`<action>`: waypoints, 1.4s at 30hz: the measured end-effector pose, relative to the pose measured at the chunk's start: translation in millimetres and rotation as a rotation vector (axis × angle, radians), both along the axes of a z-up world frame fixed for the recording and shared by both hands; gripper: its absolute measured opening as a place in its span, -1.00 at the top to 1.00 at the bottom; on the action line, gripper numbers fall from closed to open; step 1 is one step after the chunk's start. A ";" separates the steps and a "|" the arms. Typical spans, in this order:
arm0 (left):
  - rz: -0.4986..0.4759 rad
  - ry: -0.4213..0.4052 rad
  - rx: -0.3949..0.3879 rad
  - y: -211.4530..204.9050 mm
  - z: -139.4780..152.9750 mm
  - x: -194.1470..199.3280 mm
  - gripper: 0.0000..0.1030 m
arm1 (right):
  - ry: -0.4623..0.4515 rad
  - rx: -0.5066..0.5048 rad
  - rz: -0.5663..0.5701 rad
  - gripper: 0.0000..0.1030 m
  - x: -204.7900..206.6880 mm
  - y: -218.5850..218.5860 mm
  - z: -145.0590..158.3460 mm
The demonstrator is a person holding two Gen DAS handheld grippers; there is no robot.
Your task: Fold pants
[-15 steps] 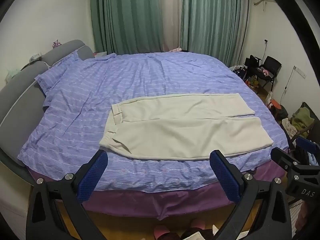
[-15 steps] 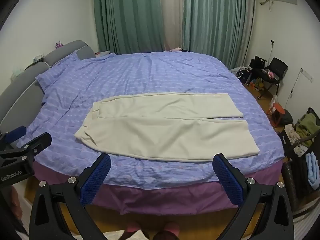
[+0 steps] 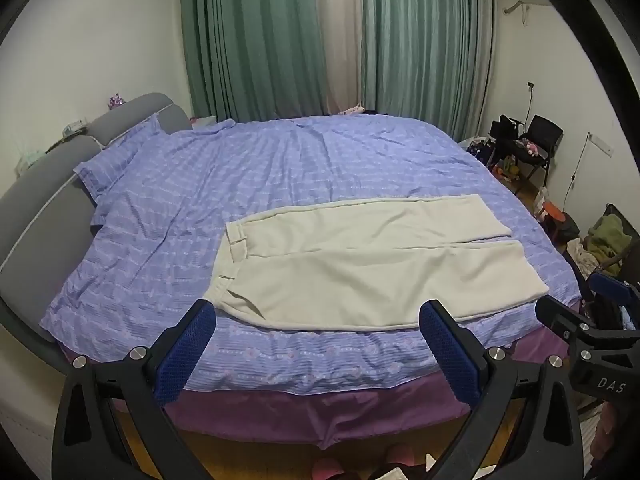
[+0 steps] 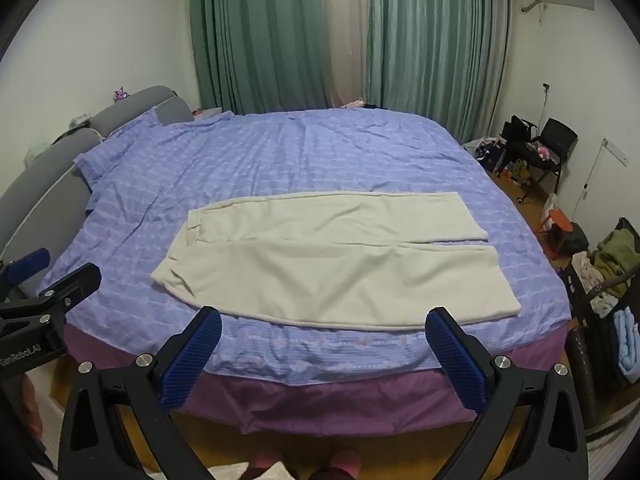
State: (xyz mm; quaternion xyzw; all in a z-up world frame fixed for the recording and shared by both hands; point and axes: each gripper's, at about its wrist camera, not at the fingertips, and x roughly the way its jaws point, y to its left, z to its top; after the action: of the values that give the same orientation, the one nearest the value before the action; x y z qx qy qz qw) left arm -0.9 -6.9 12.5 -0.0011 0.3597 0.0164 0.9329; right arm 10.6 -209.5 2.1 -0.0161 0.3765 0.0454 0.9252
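Nearest the cameras, the left tool and the right tool are held spread wide over the bed's near edge, both released with nothing between the blue pads. Just beyond, the cream pants are laid flat across the striped bedcover, waistband to the left, hems to the right, legs side by side. No fold is begun yet. For a clean first fold, the near leg's outer edge is probably best pinched at waistband and hem together, then carried evenly over the far leg so seams are matched. Farther back, green curtains are seen.
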 end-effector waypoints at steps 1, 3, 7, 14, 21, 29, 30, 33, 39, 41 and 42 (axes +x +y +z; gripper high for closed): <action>0.002 -0.002 0.000 -0.5 0.3 0.1 -1.00 | -0.001 -0.001 0.001 -0.99 0.6 -0.2 0.1; 0.008 -0.003 -0.002 0.6 -1.6 0.4 -1.00 | -0.005 -0.003 0.005 -0.99 -0.4 1.0 1.5; 0.015 -0.003 -0.004 -1.4 0.0 1.4 -1.00 | -0.009 -0.005 0.011 -0.99 0.6 -1.1 1.0; 0.023 -0.014 0.000 -4.5 -0.2 2.1 -1.00 | -0.014 -0.004 0.020 -0.99 3.3 -4.8 2.3; 0.038 -0.021 -0.001 -5.2 -0.9 2.7 -1.00 | -0.021 -0.004 0.027 -0.99 7.2 -8.4 2.9; 0.041 -0.028 0.002 -8.7 1.5 5.9 -1.00 | -0.034 -0.003 0.031 -0.99 10.7 -11.6 4.2; 0.040 -0.028 0.003 -9.1 1.4 6.9 -1.00 | -0.035 -0.003 0.031 -0.99 11.6 -12.7 4.7; 0.040 -0.028 0.004 -9.9 1.8 6.9 -1.00 | -0.039 -0.001 0.030 -0.99 11.9 -15.5 5.0; 0.037 -0.028 0.011 -16.3 3.6 11.0 -1.00 | -0.045 0.001 0.029 -0.99 14.4 -19.1 5.6; 0.035 -0.029 0.013 -18.9 3.6 10.8 -1.00 | -0.045 0.003 0.029 -0.99 15.3 -20.9 6.0; 0.035 -0.028 0.013 -18.8 3.5 10.8 -1.00 | -0.044 0.002 0.029 -0.99 14.9 -20.0 6.2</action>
State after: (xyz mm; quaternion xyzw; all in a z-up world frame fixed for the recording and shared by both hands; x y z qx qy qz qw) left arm 9.8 -25.7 16.1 -0.0016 0.3462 0.0353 0.9375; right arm 25.4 -229.6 8.2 -0.0217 0.3557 0.0589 0.9325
